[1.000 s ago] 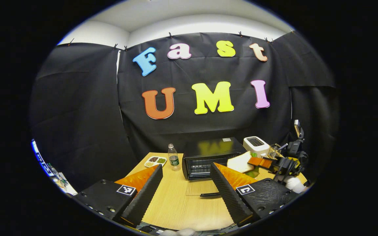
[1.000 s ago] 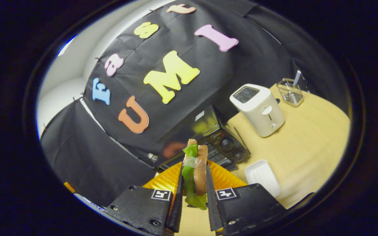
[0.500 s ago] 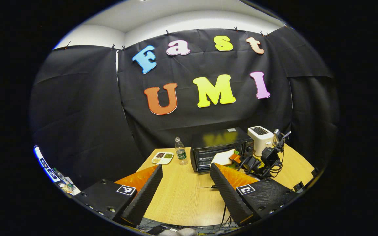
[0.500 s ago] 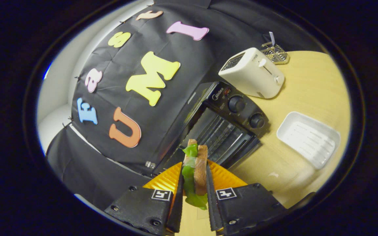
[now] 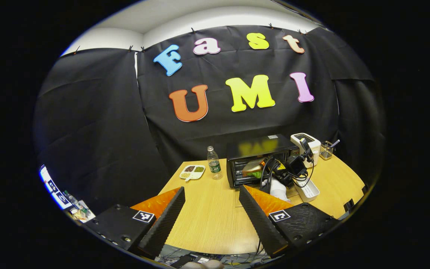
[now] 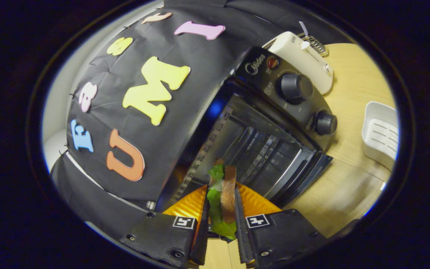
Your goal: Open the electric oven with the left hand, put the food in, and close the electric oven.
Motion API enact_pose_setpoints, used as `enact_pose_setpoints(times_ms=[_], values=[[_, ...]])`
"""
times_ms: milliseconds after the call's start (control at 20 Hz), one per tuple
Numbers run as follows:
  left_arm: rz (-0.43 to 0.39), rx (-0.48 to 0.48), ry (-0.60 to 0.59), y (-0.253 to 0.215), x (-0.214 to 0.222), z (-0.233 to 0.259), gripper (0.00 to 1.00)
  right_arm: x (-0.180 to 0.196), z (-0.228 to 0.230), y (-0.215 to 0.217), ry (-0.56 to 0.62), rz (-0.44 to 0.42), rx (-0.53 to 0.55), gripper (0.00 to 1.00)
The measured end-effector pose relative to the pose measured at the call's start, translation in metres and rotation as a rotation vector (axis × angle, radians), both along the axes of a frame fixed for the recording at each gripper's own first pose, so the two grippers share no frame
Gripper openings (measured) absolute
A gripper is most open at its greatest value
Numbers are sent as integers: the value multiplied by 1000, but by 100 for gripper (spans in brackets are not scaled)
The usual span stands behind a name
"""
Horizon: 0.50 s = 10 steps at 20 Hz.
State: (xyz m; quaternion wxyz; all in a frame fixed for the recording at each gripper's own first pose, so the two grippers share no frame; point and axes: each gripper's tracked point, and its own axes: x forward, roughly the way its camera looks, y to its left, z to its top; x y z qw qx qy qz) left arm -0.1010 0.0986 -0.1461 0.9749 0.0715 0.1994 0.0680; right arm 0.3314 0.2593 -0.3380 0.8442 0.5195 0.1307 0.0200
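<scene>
I see oven (image 6: 263, 149) open on table (image 5: 207, 224) | my right gripper (image 6: 220, 224) clamps sandwich (image 6: 222, 198) at oven's mouth | my left gripper (image 5: 211, 213) spread wide, holding nothing, well back | toaster (image 6: 304, 59) beside oven

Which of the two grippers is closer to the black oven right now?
The right gripper: clamped on the sandwich, it sits at the open oven. The left gripper hangs open, back over the table's near edge.
</scene>
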Motion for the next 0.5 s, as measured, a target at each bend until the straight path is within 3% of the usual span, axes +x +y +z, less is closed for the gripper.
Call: enact_pose_setpoints(times_ms=[300,400,450,500], values=[[9,-39,6,1,6,-4,96,13,-5,-6,13,-6,-135,33],[12,-47,-4,3,10,-2,95,10,-3,-10,18,-3,-252,40],[14,-52,-7,3,12,-1,96,7,1,-15,16,-7,-303,62],[16,-57,-8,3,13,-2,95,6,5,-19,9,-15,-349,67]])
